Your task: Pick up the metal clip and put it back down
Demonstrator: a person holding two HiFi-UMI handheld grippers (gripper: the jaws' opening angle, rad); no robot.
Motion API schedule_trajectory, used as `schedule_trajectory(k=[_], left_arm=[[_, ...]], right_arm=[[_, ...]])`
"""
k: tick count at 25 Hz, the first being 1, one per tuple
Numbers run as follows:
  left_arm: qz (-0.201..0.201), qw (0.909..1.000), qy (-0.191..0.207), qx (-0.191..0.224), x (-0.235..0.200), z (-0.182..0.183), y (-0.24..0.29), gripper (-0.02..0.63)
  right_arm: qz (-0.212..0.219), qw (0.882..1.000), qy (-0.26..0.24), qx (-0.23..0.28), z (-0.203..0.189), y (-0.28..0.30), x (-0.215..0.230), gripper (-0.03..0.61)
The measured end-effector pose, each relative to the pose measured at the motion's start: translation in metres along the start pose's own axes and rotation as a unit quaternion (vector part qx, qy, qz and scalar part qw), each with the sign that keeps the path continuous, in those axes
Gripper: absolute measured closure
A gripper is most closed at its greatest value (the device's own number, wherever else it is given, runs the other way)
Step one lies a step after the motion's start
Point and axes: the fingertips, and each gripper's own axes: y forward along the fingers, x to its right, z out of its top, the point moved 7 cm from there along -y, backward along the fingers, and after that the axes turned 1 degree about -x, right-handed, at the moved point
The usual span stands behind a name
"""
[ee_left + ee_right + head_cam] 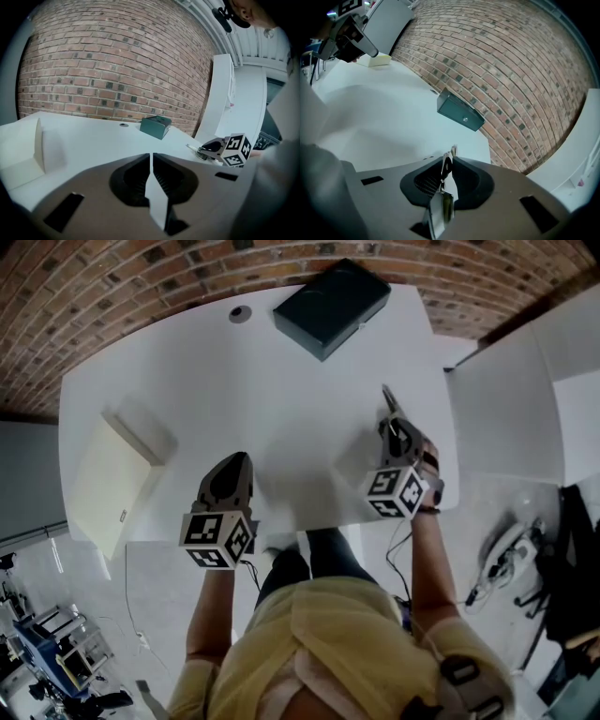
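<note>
Item: metal clip, pinched between the narrow jaws of the right tool near the right edge of the white table. Its long axis runs along the jaws, with the thin tip poking out past them towards the far edge and the dark green box; whether it touches the table cannot be told. Also listed: left tool, jaws together on nothing, near the front edge; dark green box, closed; pale box at the left edge, contents not visible.
</note>
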Motion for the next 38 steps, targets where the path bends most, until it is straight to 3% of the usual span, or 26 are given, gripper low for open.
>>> schedule_trajectory(k=[10, 20, 24, 30, 38], left_arm=[[0.023, 0.9996, -0.006, 0.017, -0.005, 0.001, -0.02, 0.594], [0.039, 0.9988, -0.005, 0.031, -0.019, -0.007, -0.053, 0.594], [0.028, 0.9987, -0.004, 0.042, -0.02, -0.012, -0.067, 0.594], [0.022, 0.9987, -0.005, 0.045, -0.023, -0.015, -0.086, 0.594], [0.032, 0.9983, 0.001, 0.049, -0.028, -0.016, -0.102, 0.594]], right_arm=[[0.029, 0.999, 0.007, 0.014, 0.006, -0.009, -0.007, 0.489], [-0.003, 0.999, 0.018, 0.028, 0.022, -0.03, -0.002, 0.489], [-0.006, 0.998, 0.028, 0.05, 0.035, -0.045, -0.001, 0.489], [-0.005, 0.995, 0.055, 0.082, 0.061, -0.077, -0.002, 0.546], [-0.016, 0.991, 0.088, 0.102, 0.074, -0.103, -0.002, 0.574]])
